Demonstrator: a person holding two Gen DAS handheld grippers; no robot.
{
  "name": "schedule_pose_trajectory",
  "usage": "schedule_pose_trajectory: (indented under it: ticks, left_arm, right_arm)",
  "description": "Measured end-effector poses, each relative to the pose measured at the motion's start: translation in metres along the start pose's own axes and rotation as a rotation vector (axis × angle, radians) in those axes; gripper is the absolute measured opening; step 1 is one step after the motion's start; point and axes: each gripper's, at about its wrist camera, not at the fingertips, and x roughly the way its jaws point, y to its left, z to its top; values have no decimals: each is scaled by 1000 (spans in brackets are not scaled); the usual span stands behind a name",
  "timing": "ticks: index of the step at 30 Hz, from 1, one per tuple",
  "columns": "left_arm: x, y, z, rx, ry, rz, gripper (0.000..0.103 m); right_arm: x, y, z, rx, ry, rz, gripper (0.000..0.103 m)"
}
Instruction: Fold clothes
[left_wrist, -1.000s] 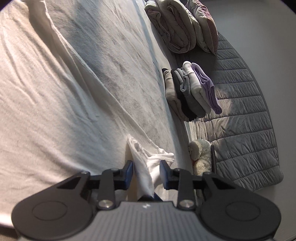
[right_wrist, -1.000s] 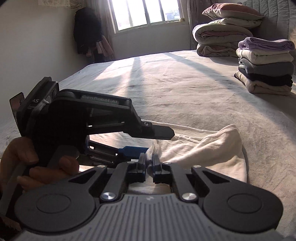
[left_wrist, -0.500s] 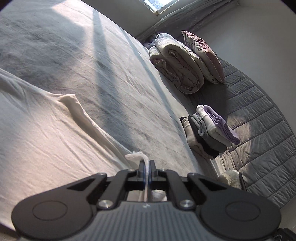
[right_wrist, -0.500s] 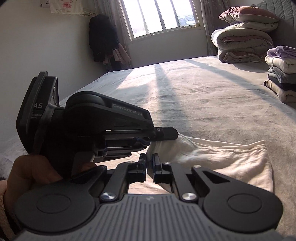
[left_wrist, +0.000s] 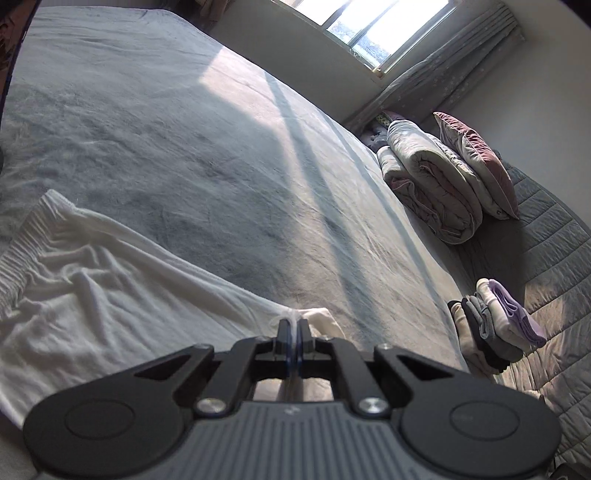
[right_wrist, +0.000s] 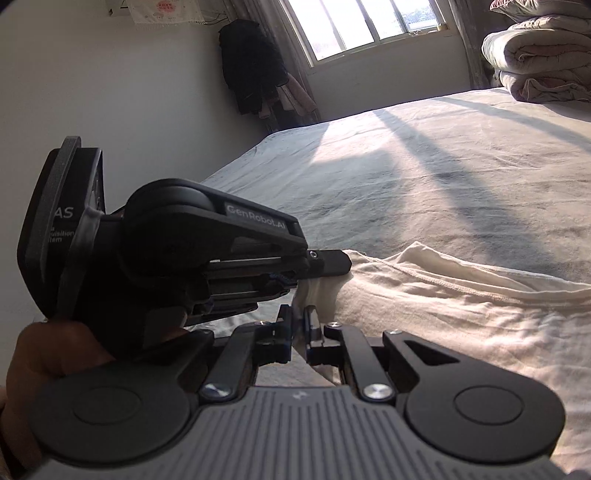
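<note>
The left gripper (left_wrist: 293, 334) is pinched tight on a bunched corner of the white garment (left_wrist: 110, 295), whose long axis runs away to the left across the bed (left_wrist: 221, 147) to a ribbed cuff (left_wrist: 22, 243) at the far left. In the right wrist view the right gripper (right_wrist: 298, 325) sits just below and beside the left one, nipping the same near edge with its fingers all but closed, so both hands crowd one corner. The stack of folded clothes (left_wrist: 495, 325), rolled quilt (left_wrist: 432, 184) and pillow (left_wrist: 476, 162) lie well apart on the right, obstructing nothing
</note>
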Motion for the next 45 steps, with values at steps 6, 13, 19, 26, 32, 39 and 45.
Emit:
schedule_pose_trajectory:
  ticks: [6, 13, 19, 26, 32, 39, 45]
  left_arm:
    - [-22, 39, 20, -69, -51, 51, 2]
    - [-42, 69, 25, -76, -90, 99, 2]
    - [-57, 91, 27, -79, -122, 140, 2]
    - [-62, 109, 28, -120, -146, 176, 3]
    - [-81, 115, 29, -160, -192, 171, 4]
    - [-85, 102, 23, -46, -202, 120, 4]
    - [-54, 81, 13, 79, -118, 94, 5]
  right_arm:
    - [25, 28, 2, 1, 14, 69, 8]
    - [43, 51, -1, 6, 46, 138, 8]
    - [57, 67, -10, 39, 78, 183, 8]
    - [79, 77, -14, 98, 110, 208, 11]
    - [92, 75, -21, 191, 168, 248, 18]
    - [77, 59, -15, 191, 215, 241, 28]
    - [37, 30, -7, 59, 147, 119, 44]
